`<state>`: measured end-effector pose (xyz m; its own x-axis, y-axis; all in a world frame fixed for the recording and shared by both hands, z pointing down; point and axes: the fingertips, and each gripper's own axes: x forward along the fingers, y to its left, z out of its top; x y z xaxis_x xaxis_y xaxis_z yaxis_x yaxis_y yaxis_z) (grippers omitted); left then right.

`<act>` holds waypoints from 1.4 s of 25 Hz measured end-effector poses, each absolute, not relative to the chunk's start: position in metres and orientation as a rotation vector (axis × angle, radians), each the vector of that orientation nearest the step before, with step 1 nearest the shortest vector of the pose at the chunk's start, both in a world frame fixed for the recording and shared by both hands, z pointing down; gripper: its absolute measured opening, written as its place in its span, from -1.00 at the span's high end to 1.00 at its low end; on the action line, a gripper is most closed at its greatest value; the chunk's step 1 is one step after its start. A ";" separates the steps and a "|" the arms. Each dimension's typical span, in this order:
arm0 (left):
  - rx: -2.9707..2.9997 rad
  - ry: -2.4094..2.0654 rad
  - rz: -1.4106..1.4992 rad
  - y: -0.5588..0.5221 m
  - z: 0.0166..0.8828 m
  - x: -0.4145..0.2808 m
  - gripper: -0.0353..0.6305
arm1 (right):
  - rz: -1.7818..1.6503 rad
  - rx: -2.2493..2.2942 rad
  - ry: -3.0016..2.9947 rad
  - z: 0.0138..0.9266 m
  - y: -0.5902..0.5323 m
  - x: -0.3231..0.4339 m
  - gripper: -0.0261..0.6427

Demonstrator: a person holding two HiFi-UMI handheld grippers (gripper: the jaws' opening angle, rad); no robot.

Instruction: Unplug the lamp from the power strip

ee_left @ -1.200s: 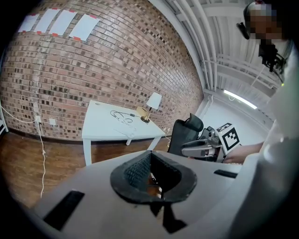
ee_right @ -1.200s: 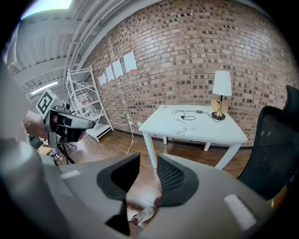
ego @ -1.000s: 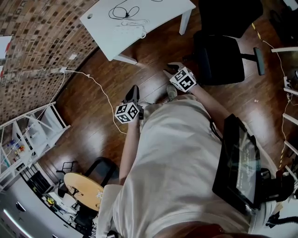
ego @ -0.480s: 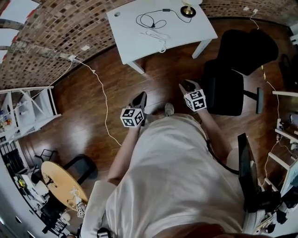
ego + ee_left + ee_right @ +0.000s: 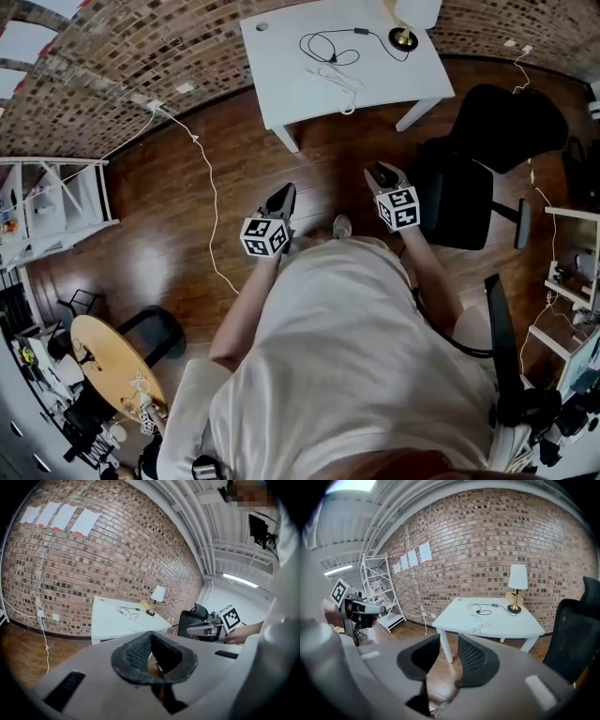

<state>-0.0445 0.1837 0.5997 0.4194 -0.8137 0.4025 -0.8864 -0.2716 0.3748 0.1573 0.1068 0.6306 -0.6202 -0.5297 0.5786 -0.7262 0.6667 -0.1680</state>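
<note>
We hold both grippers over the wood floor [image 5: 187, 216], short of the white table [image 5: 281, 80] bearing the lamp [image 5: 405, 36] — left gripper [image 5: 281, 199] clenched on nothing, right gripper [image 5: 382, 174] spread, empty.

Seen in the head view, the lamp [image 5: 405, 36] at the table's far right loses most of its shade to the top edge. On the table [image 5: 281, 66], the black cord [image 5: 328, 45] and the white tangle [image 5: 339, 77] are too small to tell what plugs in where. The person's torso [image 5: 347, 356] hides the legs and the near floor.
</note>
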 end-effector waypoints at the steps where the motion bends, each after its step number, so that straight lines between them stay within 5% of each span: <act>1: 2.131 -1.436 0.177 0.184 0.598 -0.054 0.88 | 0.534 0.963 -2.394 0.629 0.109 0.149 0.59; 18: 2.104 -1.258 0.230 0.207 0.608 -0.140 0.88 | 0.715 0.989 -2.309 0.633 0.144 0.047 0.55; 35: 2.101 -1.236 0.266 0.196 0.613 -0.164 0.88 | 0.722 1.040 -2.199 0.652 0.139 0.033 0.59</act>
